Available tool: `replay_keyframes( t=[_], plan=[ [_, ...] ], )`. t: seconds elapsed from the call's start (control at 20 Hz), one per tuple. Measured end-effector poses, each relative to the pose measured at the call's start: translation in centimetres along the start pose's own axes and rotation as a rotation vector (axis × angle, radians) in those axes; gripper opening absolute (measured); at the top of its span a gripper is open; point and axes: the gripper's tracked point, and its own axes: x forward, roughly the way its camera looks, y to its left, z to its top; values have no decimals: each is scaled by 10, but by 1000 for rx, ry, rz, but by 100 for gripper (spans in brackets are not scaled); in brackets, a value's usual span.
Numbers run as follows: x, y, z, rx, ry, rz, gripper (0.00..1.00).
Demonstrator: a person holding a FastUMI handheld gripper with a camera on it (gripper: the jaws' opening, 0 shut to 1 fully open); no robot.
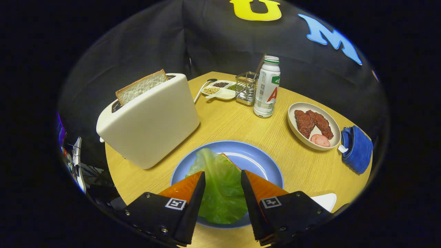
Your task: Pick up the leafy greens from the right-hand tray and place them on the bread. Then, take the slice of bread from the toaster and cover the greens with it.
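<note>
A green leaf (pixel 220 193) lies spread on the blue plate (pixel 256 158), covering a slice of bread whose crust corner (pixel 230 160) peeks out at the leaf's far edge. My gripper (pixel 223 172) hovers over the leaf, open; the leaf shows in the gap between the fingers and neither finger presses on it. Beyond the plate to the left stands a cream toaster (pixel 151 124), with a slice of white bread (pixel 141 86) sticking up out of its slot.
Past the plate stand a white drink bottle (pixel 267 88), a wire caddy (pixel 246 89) and a divided white dish of beans (pixel 220 89). To the right are a bowl of meat pieces (pixel 314 125) and a folded blue cloth (pixel 358 148). A white tray's corner (pixel 325 200) pokes out by my right finger.
</note>
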Motion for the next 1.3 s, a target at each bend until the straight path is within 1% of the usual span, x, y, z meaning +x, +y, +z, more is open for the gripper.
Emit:
replay_keyframes(
  t=[0.1, 0.2, 0.3, 0.45, 0.6, 0.85, 0.95, 1.05, 1.2, 1.3],
  plan=[
    [-7, -4, 4, 12, -39, -32, 64],
    [-12, -7, 9, 29, -98, -82, 65],
    [-17, 0, 11, 58, -158, -101, 64],
    [-24, 15, 14, 90, -226, -106, 64],
    [-27, 34, 19, 121, -282, -94, 64],
    [-34, 61, 29, 111, -360, -86, 65],
    [-38, 75, 44, 112, -418, -65, 64],
    [-46, 91, 59, 108, -467, -61, 64],
    [-50, 120, 75, 84, -510, -53, 64],
    [-50, 130, 86, 70, -542, -83, 64]
  ],
)
